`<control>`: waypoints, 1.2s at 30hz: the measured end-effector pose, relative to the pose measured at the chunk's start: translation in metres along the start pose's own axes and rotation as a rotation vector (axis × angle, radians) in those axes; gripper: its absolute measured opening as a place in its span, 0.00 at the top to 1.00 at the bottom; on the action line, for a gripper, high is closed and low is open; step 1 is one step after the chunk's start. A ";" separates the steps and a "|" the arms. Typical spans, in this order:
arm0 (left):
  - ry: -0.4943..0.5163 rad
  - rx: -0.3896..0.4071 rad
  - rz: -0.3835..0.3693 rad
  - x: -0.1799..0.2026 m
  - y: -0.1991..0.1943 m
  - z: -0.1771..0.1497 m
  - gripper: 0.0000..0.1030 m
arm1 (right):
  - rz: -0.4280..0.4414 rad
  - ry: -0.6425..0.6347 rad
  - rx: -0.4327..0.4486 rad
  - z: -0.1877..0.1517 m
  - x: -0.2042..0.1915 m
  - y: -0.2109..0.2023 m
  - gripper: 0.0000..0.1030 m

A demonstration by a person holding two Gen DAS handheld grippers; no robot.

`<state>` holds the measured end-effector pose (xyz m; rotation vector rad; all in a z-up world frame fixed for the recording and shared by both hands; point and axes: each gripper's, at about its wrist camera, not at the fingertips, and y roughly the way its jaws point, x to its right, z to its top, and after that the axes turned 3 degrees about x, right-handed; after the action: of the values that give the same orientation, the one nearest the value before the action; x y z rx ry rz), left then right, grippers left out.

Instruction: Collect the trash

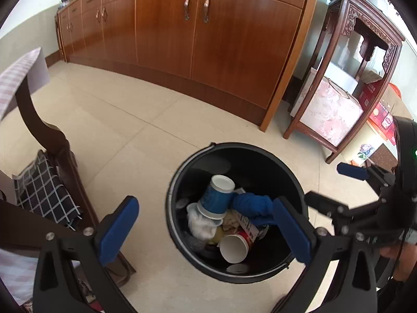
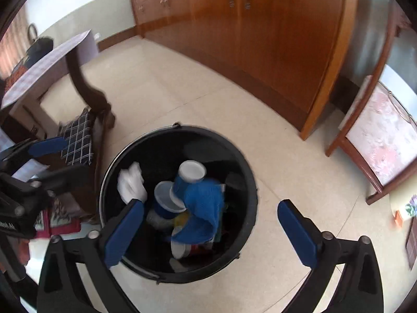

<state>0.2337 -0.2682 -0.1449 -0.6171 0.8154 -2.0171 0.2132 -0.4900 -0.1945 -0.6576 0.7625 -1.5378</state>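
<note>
Trash in the black bin (image 1: 172, 208) lies half buried, blurred; both grippers' fingers (image 1: 118, 227) spread wide, empty.

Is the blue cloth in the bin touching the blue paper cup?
Touching. In the left wrist view the blue cloth presses against the side of the blue paper cup inside the black bin; the right wrist view shows it draped against the cup too.

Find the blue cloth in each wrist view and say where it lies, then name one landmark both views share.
Left wrist: blue cloth right of centre in the black bin, beside the blue cup.
Right wrist: blue cloth centre of bin, below that cup.
Shared landmark: wooden cabinet.
</note>
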 end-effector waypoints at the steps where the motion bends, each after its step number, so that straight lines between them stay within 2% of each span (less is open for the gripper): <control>1: 0.010 -0.001 0.015 0.000 -0.003 0.000 0.00 | -0.006 0.013 0.011 0.001 0.002 -0.002 0.00; 5: 0.004 0.031 0.052 -0.004 -0.026 0.000 0.00 | -0.069 0.033 0.070 0.002 0.003 -0.019 0.00; 16: -0.013 0.086 0.056 -0.006 -0.081 -0.005 0.00 | -0.162 0.085 0.221 0.006 -0.018 -0.103 0.00; 18: -0.020 0.101 0.065 -0.007 -0.097 -0.007 0.00 | -0.174 0.103 0.217 0.003 -0.024 -0.119 0.00; 21: -0.033 0.123 0.076 -0.008 -0.118 -0.008 0.00 | -0.147 0.121 0.234 -0.003 -0.039 -0.146 0.00; 27: -0.029 0.168 0.113 -0.012 -0.156 -0.012 0.00 | -0.156 0.091 0.249 -0.016 -0.074 -0.185 0.00; 36: -0.015 0.220 0.173 -0.014 -0.222 -0.031 0.00 | -0.131 0.031 0.213 -0.023 -0.127 -0.242 0.00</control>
<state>0.1034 -0.1524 -0.0034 -0.4211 0.6059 -1.9081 0.0586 -0.3500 -0.0165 -0.5342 0.5771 -1.7244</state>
